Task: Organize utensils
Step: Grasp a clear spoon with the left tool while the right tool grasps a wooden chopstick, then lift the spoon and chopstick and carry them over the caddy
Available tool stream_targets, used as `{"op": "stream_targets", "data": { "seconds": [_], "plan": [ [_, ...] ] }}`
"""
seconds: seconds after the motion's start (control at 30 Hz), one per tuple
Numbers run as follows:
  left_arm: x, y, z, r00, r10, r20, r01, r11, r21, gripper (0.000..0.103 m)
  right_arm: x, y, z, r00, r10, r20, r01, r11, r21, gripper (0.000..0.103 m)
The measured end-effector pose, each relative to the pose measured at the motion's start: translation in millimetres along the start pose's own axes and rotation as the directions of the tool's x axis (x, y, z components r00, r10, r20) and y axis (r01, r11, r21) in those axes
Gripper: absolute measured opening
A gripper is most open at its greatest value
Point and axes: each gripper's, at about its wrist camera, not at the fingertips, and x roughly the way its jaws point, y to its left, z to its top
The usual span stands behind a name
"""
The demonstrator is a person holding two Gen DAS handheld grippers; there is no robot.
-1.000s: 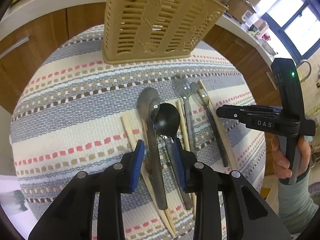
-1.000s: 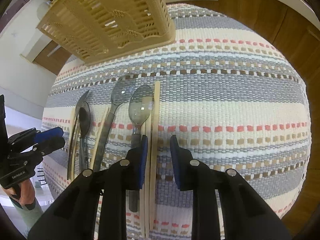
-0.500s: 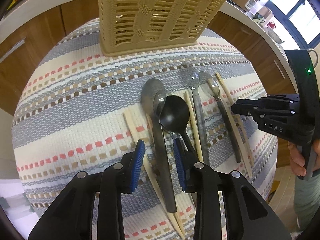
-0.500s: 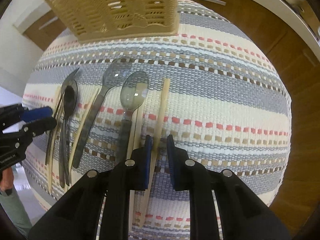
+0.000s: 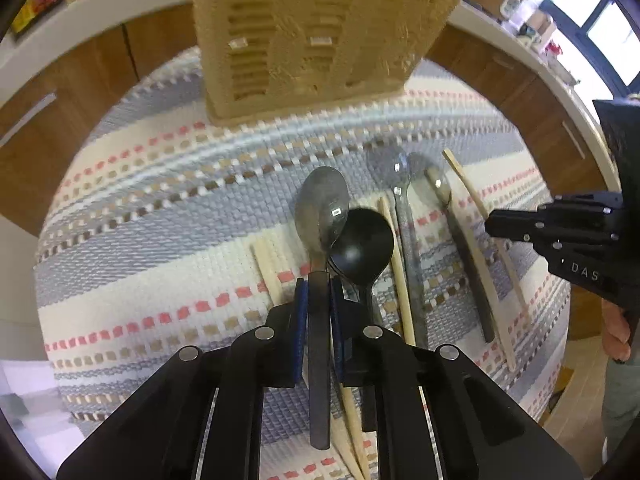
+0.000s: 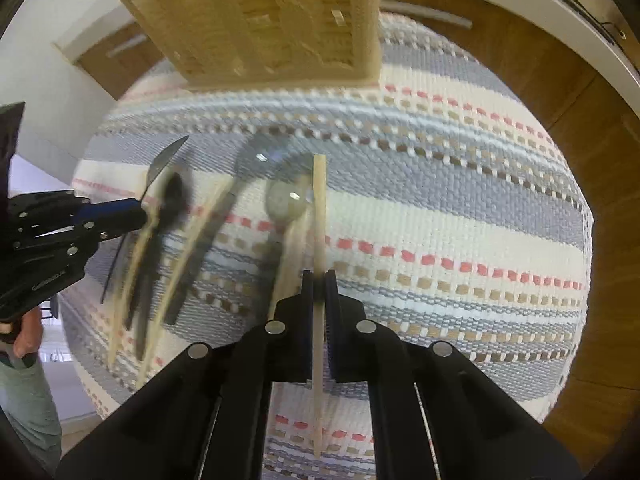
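Utensils lie in a row on the striped woven cloth (image 5: 168, 216) covering the tabletop, handles toward the person, in front of a beige slotted plastic cutlery basket (image 5: 312, 32). Left hand-held gripper (image 5: 319, 304): jaws have just closed, blue pads now pinching the dark handle of the grey metal spoon (image 5: 322, 208). A black round-bowled spoon (image 5: 362, 246) overlaps that spoon's bowl on its right side. Further right: a pale wooden chopstick (image 5: 396, 256), a clear plastic spoon (image 5: 394, 172), and another spoon (image 5: 438, 184). Right hand-held gripper (image 6: 319, 292): jaws have just closed, clamped on a light wooden chopstick (image 6: 319, 200), which runs straight between the pads. Left part of the right wrist view is motion-blurred.
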Motion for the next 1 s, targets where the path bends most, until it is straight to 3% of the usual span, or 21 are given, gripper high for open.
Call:
{"op": "stream_targets", "data": {
  "seconds": [0.23, 0.33, 0.4, 0.43, 0.53, 0.73, 1.0],
  "plan": [
    [-54.6, 6.0, -2.2, 0.986, -0.049, 0.162, 0.052, 0.998, -0.019, 0.009, -57.0, -0.4, -12.3, 0.989, 0.046, 0.139, -0.039, 0.998, -0.051, 0.004],
    [-87.5, 2.0, 4.4, 0.963, -0.058, 0.263, 0.062, 0.998, -0.006, 0.009, -87.0, -1.0, -8.2, 0.972, 0.075, 0.224, -0.061, 0.996, -0.072, 0.004],
    [-112.6, -1.3, 12.3, 0.938, -0.068, 0.340, 0.071, 0.997, 0.004, 0.009, -108.9, 1.7, -0.7, 0.952, 0.088, 0.292, -0.064, 0.994, -0.089, 0.004],
    [-122.9, -4.0, 14.2, 0.926, -0.072, 0.370, 0.074, 0.997, 0.009, 0.009, -124.2, 3.1, 3.3, 0.936, 0.099, 0.339, -0.069, 0.993, -0.100, 0.004],
    [-157.7, -7.4, 30.9, 0.871, -0.079, 0.485, 0.077, 0.997, 0.023, 0.009, -156.9, 3.4, 18.6, 0.886, 0.126, 0.447, -0.085, 0.990, -0.111, 0.004],
    [-185.6, -21.9, 69.0, 0.779, -0.071, 0.623, 0.073, 0.997, 0.023, 0.009, -184.8, 7.1, 54.2, 0.779, 0.183, 0.600, -0.129, 0.983, -0.132, 0.004],
    [-179.8, -7.8, 103.2, 0.683, -0.102, 0.723, 0.114, 0.993, 0.033, 0.009, -196.3, -13.4, 104.5, 0.613, 0.189, 0.767, -0.197, 0.977, -0.084, 0.004]
  ]
}}
